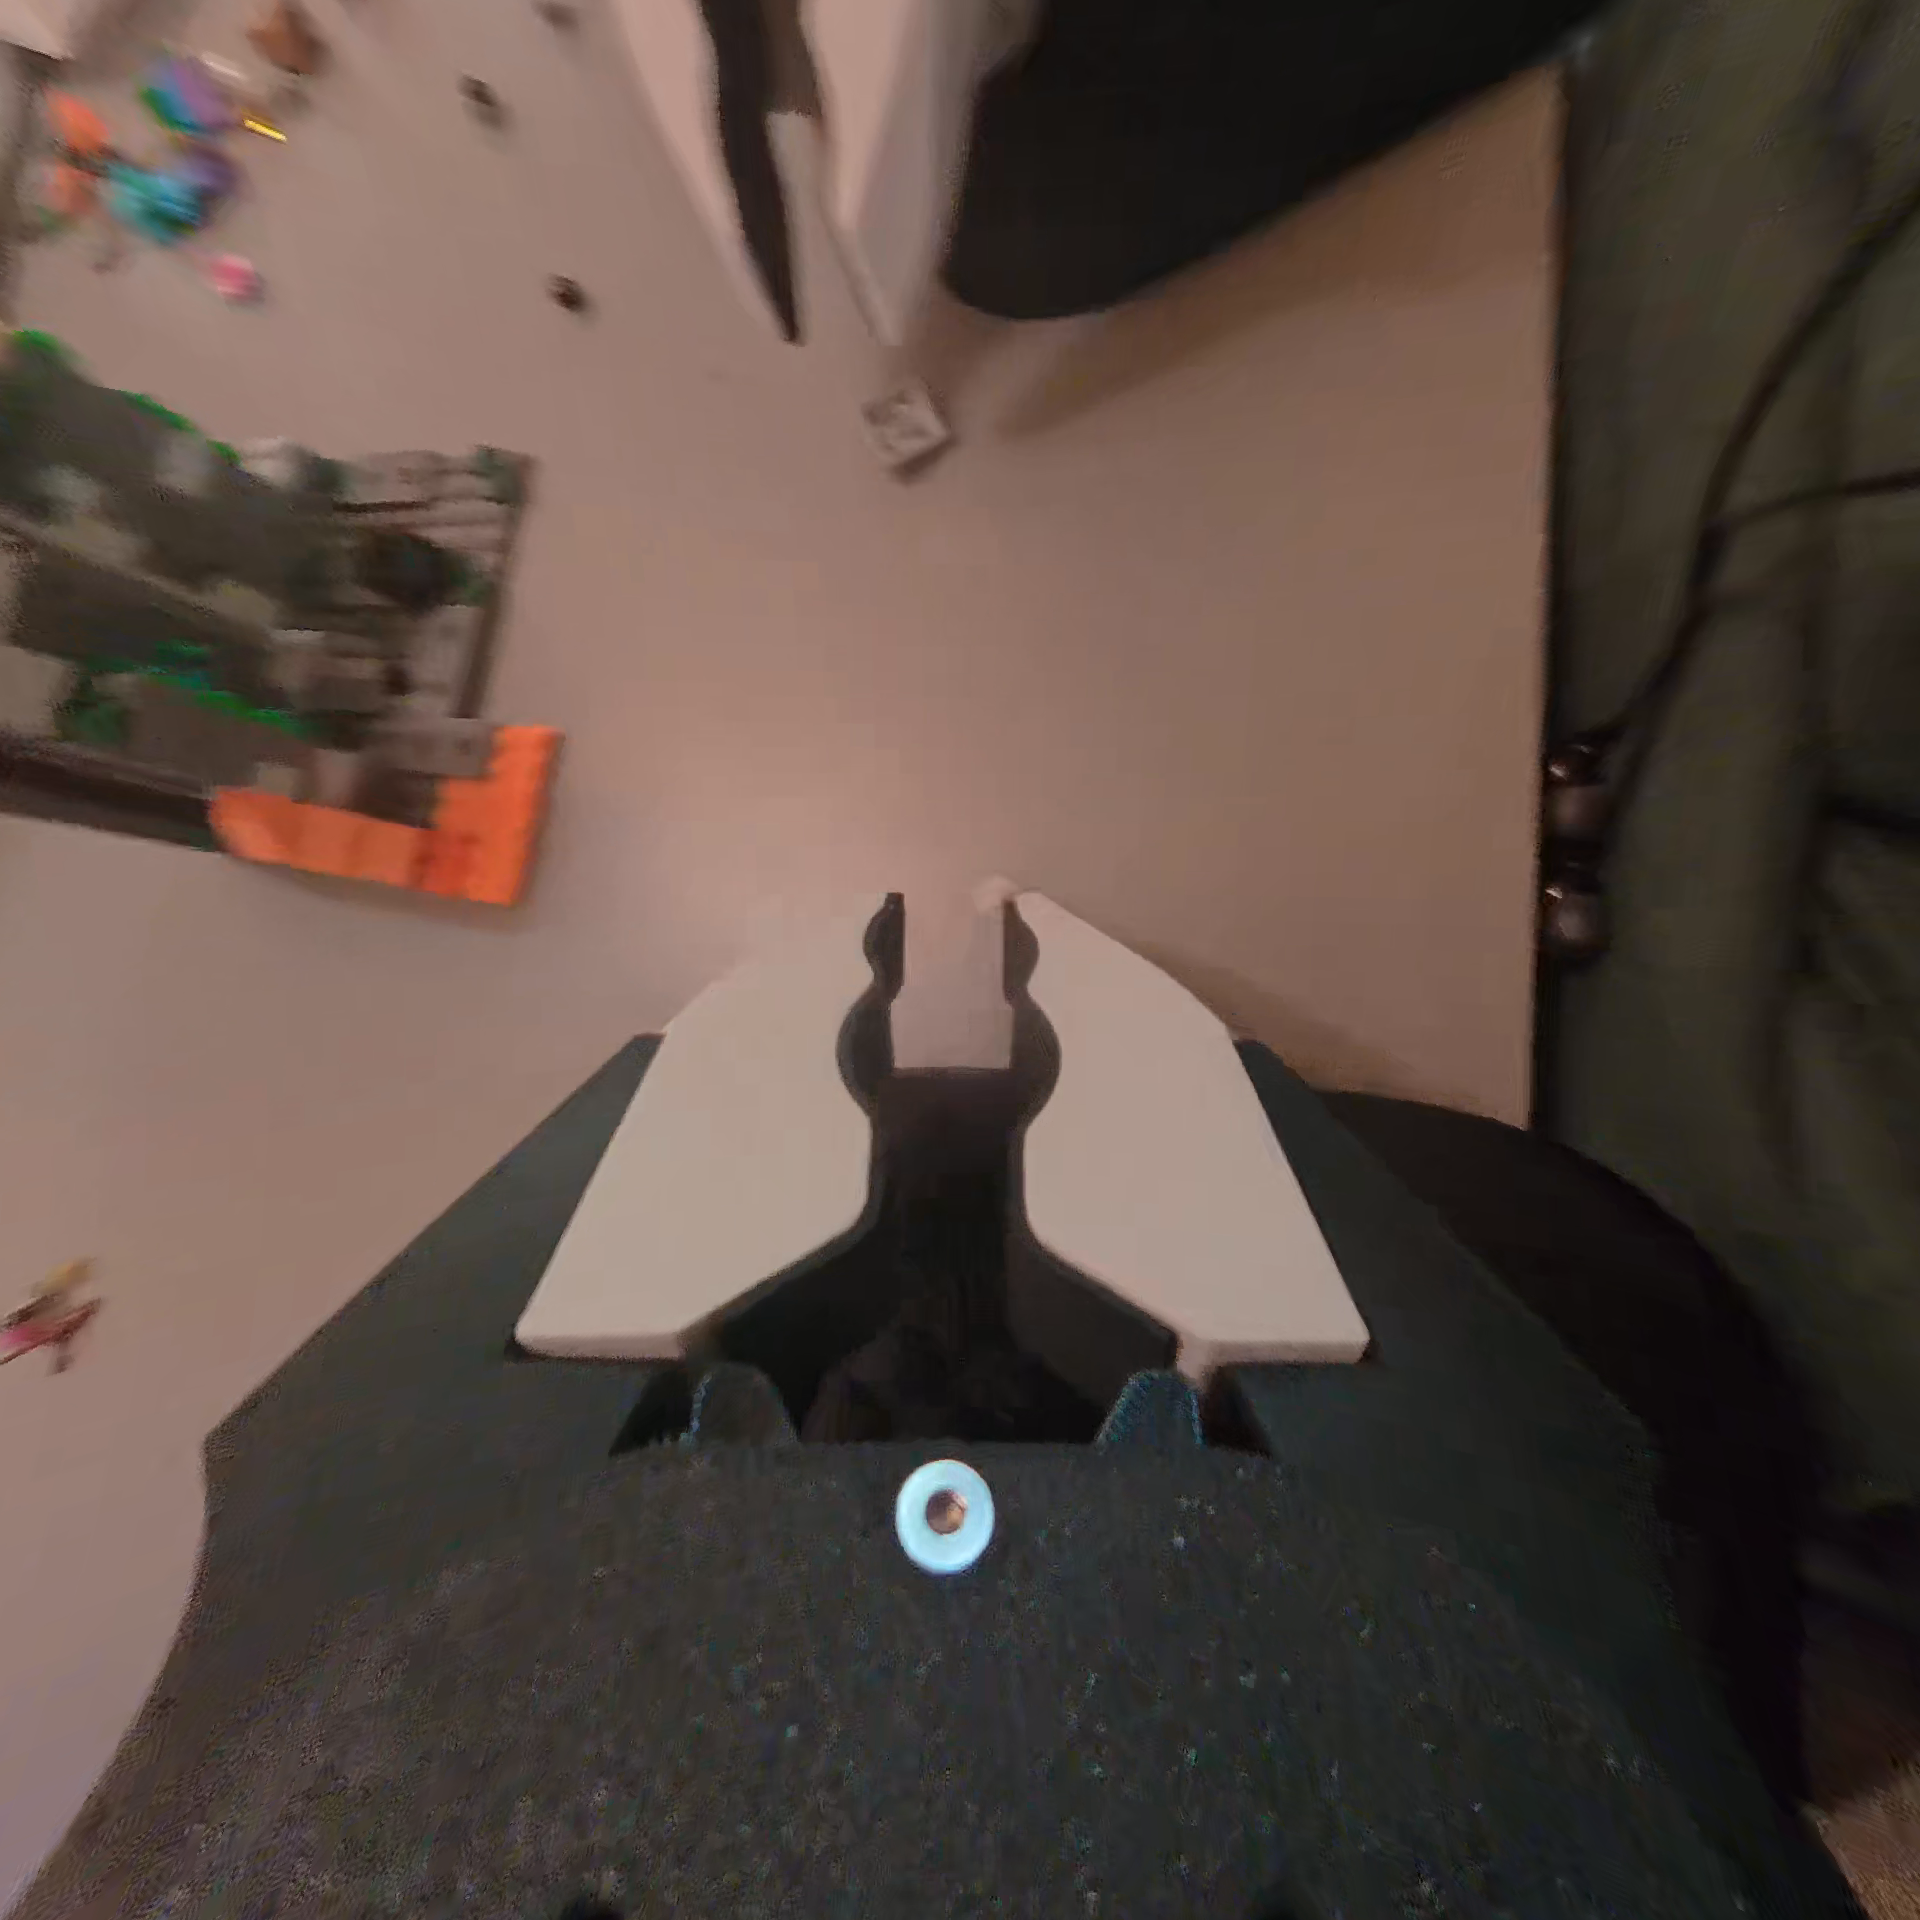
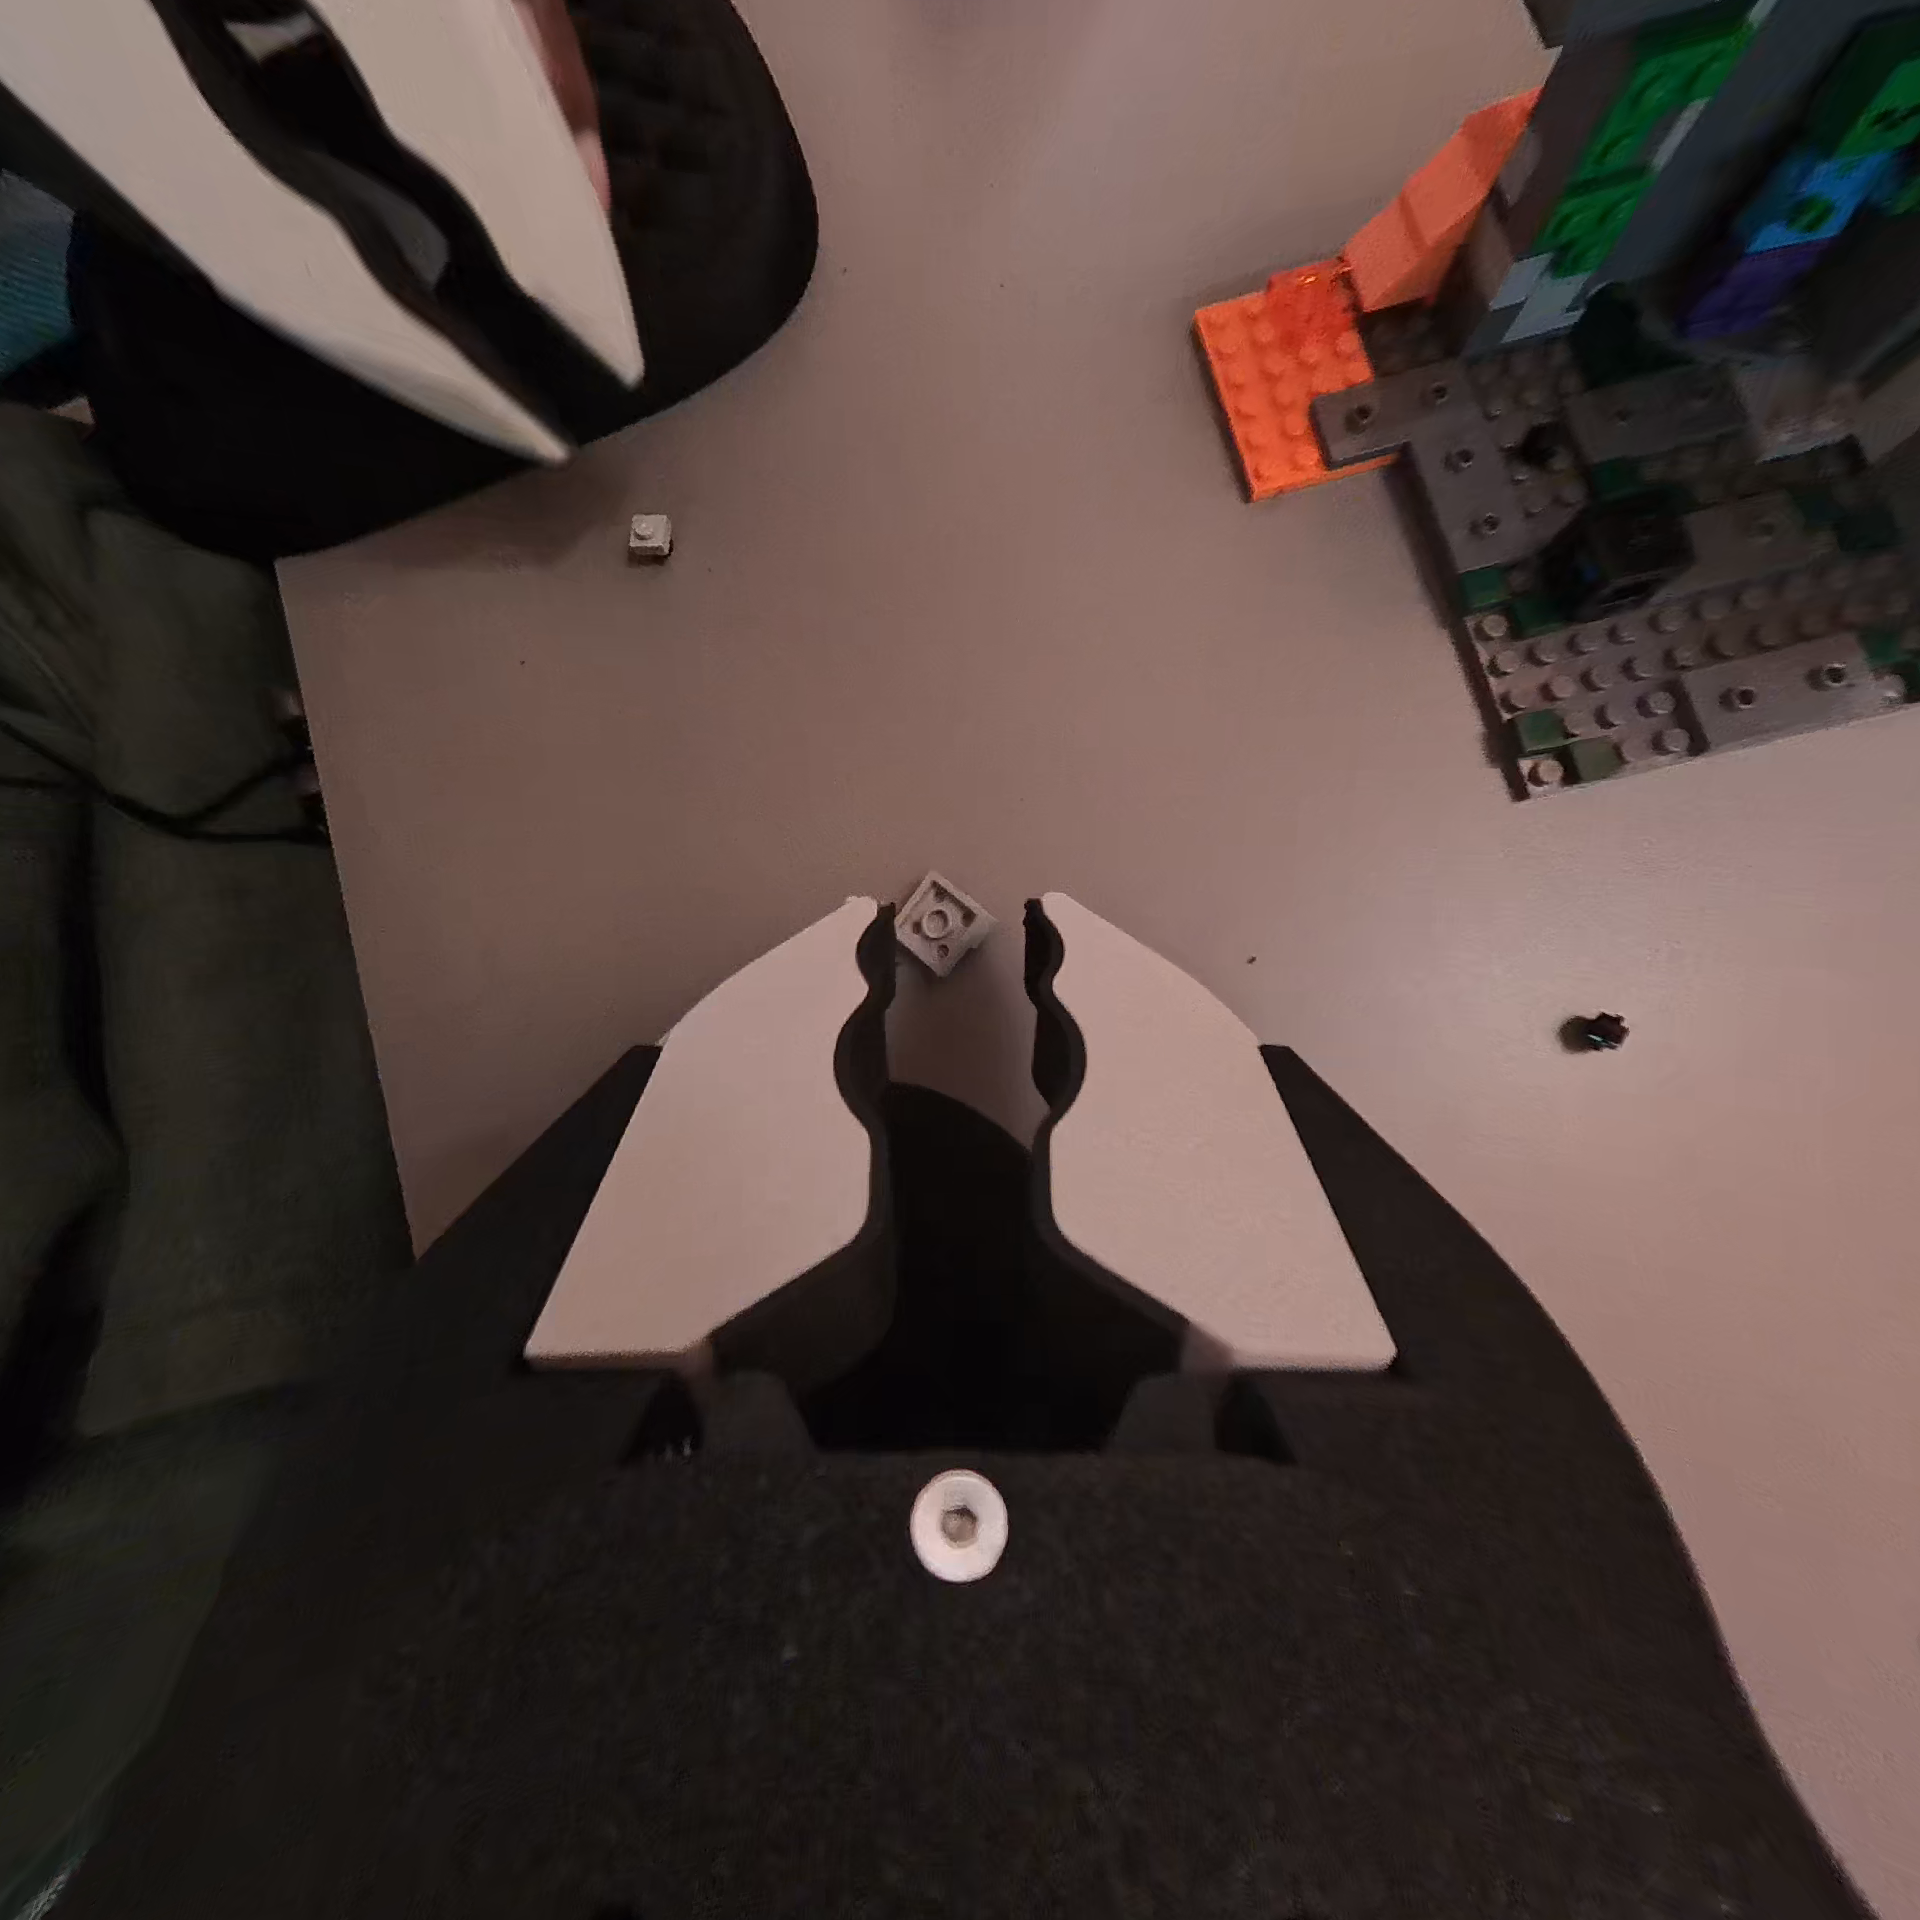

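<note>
Two grippers are in play, and neither is pinching anything. My right gripper [image 2: 958, 914] hangs low over the worktop [image 2: 1039, 623] with its jaws spread, and a small grey square plate [image 2: 941, 925] lies flat on the surface right between the tips, turned cornerwise to them, closer to the left finger than the right; I cannot tell whether that finger touches it. Up and to the left of this gripper a tiny grey stud brick [image 2: 649, 538] sits alone, well apart. Off to the right lies a small dark piece [image 2: 1594, 1031], and farther ahead on the right stands the brick model [image 2: 1662, 499], grey studded base with an orange plate [image 2: 1288, 395] at its near corner and green and blue blocks stacked above.

My left gripper [image 1: 951, 909] is also spread, a narrow gap with bare worktop showing through it. Straight ahead of it, well apart, the same grey plate appears with the other gripper's fingers reaching down just beyond it. The model lies to its left, blurred. A person's dark green clothing borders the worktop edge.
</note>
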The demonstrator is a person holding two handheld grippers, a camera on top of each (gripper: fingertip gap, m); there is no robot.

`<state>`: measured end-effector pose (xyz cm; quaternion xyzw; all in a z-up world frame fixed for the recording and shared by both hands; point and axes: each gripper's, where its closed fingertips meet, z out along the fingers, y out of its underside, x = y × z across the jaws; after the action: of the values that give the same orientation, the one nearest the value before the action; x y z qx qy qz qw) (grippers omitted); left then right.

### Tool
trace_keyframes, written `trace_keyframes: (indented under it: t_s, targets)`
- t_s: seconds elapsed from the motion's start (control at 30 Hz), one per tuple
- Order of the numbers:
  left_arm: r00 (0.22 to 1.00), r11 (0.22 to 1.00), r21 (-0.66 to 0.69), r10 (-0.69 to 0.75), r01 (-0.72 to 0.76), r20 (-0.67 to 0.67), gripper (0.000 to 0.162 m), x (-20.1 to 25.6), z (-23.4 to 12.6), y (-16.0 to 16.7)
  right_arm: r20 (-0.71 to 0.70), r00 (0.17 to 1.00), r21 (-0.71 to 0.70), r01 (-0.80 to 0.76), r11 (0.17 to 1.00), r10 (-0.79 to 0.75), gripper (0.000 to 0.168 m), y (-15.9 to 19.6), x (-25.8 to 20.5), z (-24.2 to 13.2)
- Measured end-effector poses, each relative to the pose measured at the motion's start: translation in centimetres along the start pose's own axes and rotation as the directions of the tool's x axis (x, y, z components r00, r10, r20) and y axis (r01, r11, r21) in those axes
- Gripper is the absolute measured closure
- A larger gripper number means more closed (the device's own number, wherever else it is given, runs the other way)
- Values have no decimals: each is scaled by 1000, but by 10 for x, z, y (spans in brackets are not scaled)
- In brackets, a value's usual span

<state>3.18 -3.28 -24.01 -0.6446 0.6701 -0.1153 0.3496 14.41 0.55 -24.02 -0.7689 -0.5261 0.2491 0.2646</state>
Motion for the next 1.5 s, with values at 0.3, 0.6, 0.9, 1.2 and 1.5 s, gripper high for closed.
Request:
trace_keyframes:
  t_s: [0.3,0.6,0.9,1.2,1.5]
  targets:
    - [978,984,-161,39,-73,-207,147,15,17,9,4,1000,57,-9,998,9,145,-6,-2,-6]
    - [968,987,-87,112,-134,-224,154,-17,48,-31,-45,997,164,-61,985,69,145,7,3,-41]
    - [991,993,97,83,-74,-100,154,-84,115,-141,-127,975,245,-149,958,184,146,32,23,-78]
    - [994,994,73,91,-86,-62,141,-95,163,-158,-136,964,260,-186,947,227,145,49,22,-84]
    - [992,989,102,114,-108,-52,140,-90,151,-155,-199,948,362,-165,917,249,146,30,41,-88]
